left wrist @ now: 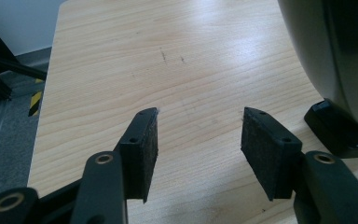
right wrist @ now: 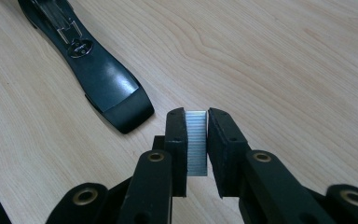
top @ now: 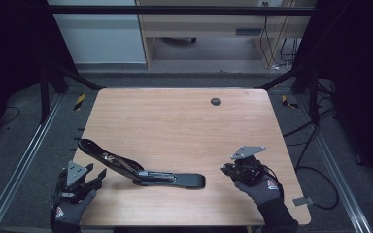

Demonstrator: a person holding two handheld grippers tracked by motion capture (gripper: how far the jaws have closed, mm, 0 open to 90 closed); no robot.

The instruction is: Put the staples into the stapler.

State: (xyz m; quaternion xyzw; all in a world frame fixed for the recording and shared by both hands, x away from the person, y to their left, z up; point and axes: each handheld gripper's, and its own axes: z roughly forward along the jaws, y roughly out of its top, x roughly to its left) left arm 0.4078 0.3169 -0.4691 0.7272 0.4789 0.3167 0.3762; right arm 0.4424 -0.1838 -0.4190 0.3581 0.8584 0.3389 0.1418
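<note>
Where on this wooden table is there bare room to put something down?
The whole far half of the light wooden table is bare, up to the small dark round grommet. The near middle is crowded by the opened black stapler, between the left claw and right claw, which grips a silvery staple strip.

Desk [top: 184, 121]: light wood-grain top, rounded corners, a round dark grommet [top: 215, 101] near its far edge. Lying on it: one black stapler [top: 141, 167], opened out flat, toward the near edge.
</note>
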